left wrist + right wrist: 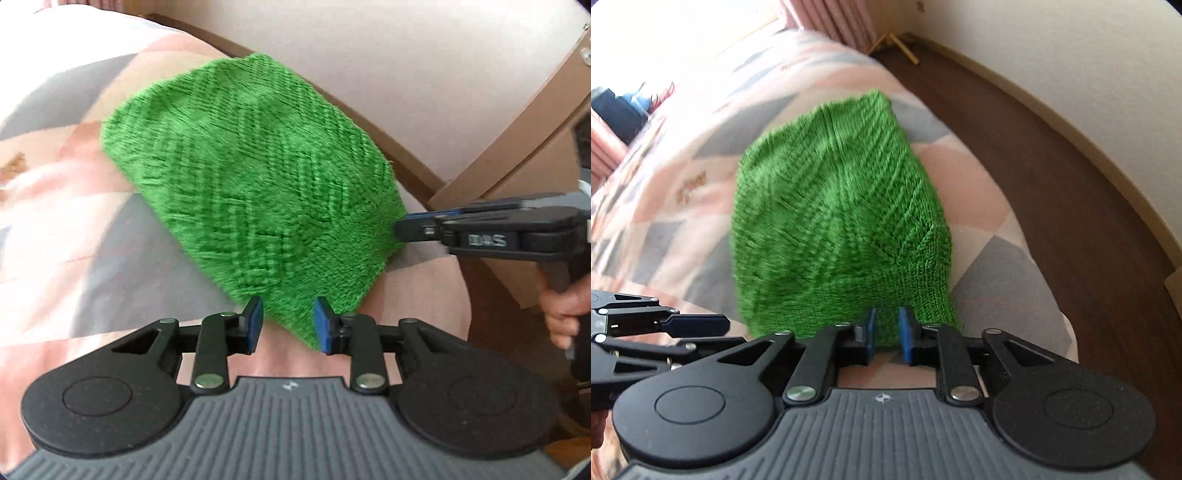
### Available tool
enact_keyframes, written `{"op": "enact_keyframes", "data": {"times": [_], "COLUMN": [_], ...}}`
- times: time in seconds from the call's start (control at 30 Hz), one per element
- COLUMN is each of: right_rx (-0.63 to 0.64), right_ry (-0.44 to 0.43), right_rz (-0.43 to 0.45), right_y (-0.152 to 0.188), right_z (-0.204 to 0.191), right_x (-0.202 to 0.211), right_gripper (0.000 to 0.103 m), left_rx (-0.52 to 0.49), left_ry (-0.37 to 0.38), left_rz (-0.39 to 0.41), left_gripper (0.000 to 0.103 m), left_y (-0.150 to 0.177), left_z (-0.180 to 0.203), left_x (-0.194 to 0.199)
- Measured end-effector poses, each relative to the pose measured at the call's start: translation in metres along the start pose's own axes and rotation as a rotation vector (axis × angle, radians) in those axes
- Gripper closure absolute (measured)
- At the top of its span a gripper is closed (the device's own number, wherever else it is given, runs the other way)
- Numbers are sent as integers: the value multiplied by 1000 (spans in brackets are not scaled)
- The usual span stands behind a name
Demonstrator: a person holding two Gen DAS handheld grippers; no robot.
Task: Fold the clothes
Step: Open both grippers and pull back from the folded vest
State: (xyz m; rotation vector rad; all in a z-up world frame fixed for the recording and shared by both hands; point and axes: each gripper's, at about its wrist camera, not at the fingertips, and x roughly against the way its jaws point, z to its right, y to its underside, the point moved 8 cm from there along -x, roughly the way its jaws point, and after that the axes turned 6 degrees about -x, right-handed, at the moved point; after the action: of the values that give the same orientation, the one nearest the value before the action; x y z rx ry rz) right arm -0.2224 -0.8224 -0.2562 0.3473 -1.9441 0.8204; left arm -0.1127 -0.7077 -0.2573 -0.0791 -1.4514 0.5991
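A green knitted garment lies folded on a bed with a pink and grey patchwork cover. My left gripper is at the garment's near corner. Its blue-padded fingers stand apart, the corner reaches between them, and bare cover shows beside the left pad. My right gripper holds the near edge of the garment, with knit filling the narrow gap between its pads. The left wrist view shows the right gripper from the side, pinched on the garment's right corner. The left gripper sits just left of the garment.
The bed's edge runs close behind the garment, with dark wooden floor and a cream wall beyond. Pink curtains hang at the far end. A wooden furniture piece stands at the right. A hand grips the right tool's handle.
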Motion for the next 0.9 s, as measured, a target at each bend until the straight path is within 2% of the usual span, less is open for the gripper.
{"op": "enact_keyframes", "data": {"times": [0.07,0.13,0.17,0.27,0.3,0.33,0.4,0.47,0.6,0.8,0.9], "right_rx": [-23,-48,-62,-120,-138,-152,-187,-223,-252,-259,-275], "right_ry": [15,27,34,64,71,80,100,105,110,158,194], "right_rz": [17,42,55,97,112,126,151,176,232,303,336], "right_y": [2,5,6,12,16,20,29,37,55,78,92], "right_z": [-5,-13,-17,-30,-35,-39,-50,-63,-98,-152,-170], "right_x": [13,27,35,59,68,76,91,106,139,181,201], "right_gripper": [69,62,57,36,27,24,21,19,13,5,2], "left_rx": [21,24,19,-11,-24,-39,-73,-111,-168,-220,-228], "left_ry": [-15,-27,-37,-79,-95,-111,-132,-142,-169,-196,-179], "left_rz": [-12,-6,-3,7,11,15,26,44,86,172,207], "left_gripper": [67,61,52,30,26,20,16,8,1,1,1], "left_y": [-2,-8,-10,-15,-16,-15,-12,-6,9,29,42], "left_z": [-3,-6,-7,-9,-10,-10,-10,-10,-17,-28,-31], "left_x": [15,29,35,59,67,76,95,114,155,218,244]}}
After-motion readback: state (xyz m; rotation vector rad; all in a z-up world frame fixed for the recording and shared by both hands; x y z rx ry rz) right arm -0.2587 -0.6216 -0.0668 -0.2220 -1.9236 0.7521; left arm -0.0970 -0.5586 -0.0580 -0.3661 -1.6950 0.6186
